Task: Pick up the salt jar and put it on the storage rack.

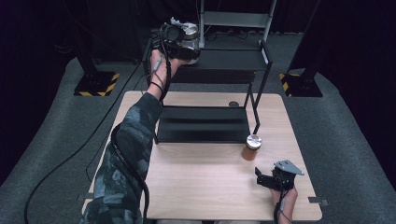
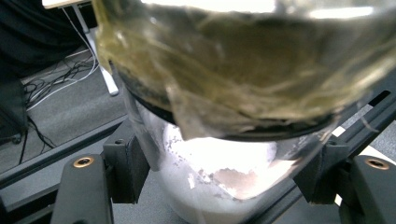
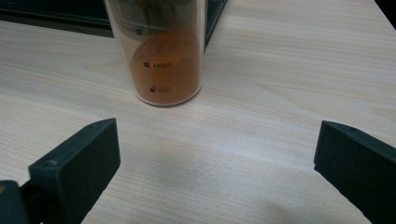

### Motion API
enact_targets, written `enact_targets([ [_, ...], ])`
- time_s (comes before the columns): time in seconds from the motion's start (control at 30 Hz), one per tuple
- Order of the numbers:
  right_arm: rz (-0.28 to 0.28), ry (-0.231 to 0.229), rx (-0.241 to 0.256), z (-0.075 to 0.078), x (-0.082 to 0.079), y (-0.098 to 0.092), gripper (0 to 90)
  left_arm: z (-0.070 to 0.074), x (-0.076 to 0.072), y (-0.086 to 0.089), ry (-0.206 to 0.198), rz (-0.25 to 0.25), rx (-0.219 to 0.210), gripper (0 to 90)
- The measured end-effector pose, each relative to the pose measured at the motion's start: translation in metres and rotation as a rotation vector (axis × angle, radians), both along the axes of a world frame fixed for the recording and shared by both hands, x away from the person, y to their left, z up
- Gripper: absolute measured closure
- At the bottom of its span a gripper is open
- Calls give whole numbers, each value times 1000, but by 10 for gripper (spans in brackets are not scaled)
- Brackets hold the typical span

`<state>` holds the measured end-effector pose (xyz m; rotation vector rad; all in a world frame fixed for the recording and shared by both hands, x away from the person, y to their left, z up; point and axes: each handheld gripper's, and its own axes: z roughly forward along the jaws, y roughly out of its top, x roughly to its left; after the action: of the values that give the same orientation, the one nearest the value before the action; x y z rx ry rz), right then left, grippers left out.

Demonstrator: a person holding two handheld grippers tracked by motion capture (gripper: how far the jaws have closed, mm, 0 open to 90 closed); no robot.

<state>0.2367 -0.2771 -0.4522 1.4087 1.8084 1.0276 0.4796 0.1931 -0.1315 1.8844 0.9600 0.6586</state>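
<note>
My left gripper (image 1: 181, 46) is raised at the left end of the black rack's upper shelf (image 1: 229, 60), shut on a clear jar of white powder (image 1: 188, 32). In the left gripper view the jar (image 2: 219, 172) sits tilted between both jaws, touching each, with the gripper (image 2: 219, 191) around its lower body. A second clear jar with orange-brown powder and a silver lid (image 1: 251, 147) stands on the table by the rack's front right leg. My right gripper (image 1: 262, 180) rests open near the table's front right; in its own view the gripper (image 3: 215, 158) faces the orange jar (image 3: 161, 51) from a short distance.
The two-tier black rack's lower shelf (image 1: 201, 123) covers the table's far middle. A small dark disc (image 1: 233, 103) lies on the wooden table (image 1: 196, 186) behind it. Striped stand bases (image 1: 95, 84) (image 1: 301, 84) sit on the floor at both sides.
</note>
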Motion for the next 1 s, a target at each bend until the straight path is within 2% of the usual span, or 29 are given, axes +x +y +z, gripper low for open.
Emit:
enact_targets([
  [0.27,1,-1,0,0,0,0,0,-5,7,-2,14,21,0,304],
  [0.5,0,-3,1,0,0,0,0,-11,15,2,47,40,-27,305],
  [0.57,1,-3,1,0,0,0,0,-12,16,5,50,42,-43,304],
  [0.67,1,-2,1,0,0,0,0,-12,16,5,46,37,-32,305],
  [0.77,0,-1,-1,0,0,0,0,-14,18,5,49,40,-47,304],
  [1.0,0,-2,-1,0,0,0,0,-15,19,4,45,42,-46,304],
])
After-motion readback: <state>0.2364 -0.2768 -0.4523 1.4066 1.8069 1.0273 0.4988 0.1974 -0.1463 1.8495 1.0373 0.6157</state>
